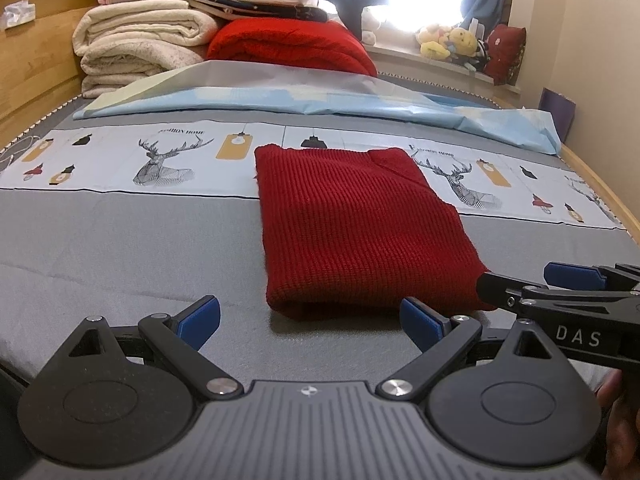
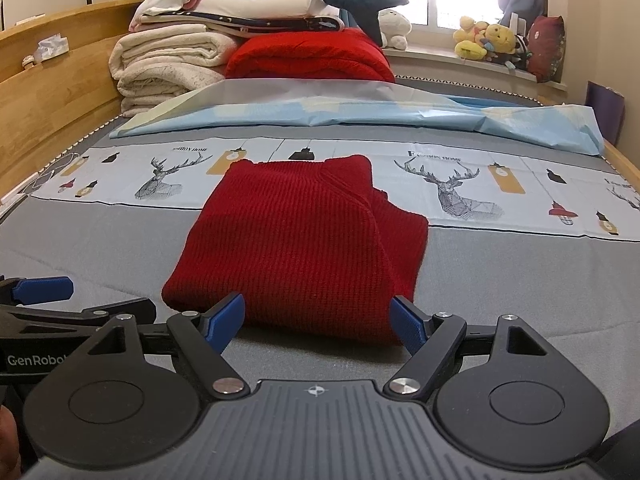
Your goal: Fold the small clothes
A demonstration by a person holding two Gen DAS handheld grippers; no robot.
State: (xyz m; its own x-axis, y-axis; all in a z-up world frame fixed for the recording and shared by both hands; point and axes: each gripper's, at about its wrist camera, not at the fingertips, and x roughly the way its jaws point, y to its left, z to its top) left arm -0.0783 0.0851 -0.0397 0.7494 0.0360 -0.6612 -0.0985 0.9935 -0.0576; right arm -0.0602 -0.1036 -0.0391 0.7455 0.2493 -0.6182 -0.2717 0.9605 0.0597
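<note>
A folded red knit sweater [image 1: 360, 232] lies flat on the grey bed cover; it also shows in the right wrist view [image 2: 296, 248]. My left gripper [image 1: 310, 322] is open and empty, just in front of the sweater's near edge, toward its left corner. My right gripper [image 2: 318, 320] is open and empty, its blue pads on either side of the sweater's near right corner, close to the fabric. The right gripper also shows from the side in the left wrist view [image 1: 560, 292], and the left one in the right wrist view [image 2: 40, 300].
A deer-print sheet strip [image 1: 160, 160] runs across the bed behind the sweater, then a light blue sheet [image 1: 320, 100]. Stacked blankets [image 1: 140, 48] and a red bundle [image 1: 288, 44] sit at the far end. A wooden bed frame [image 1: 32, 60] stands left; soft toys [image 1: 452, 44] line the windowsill.
</note>
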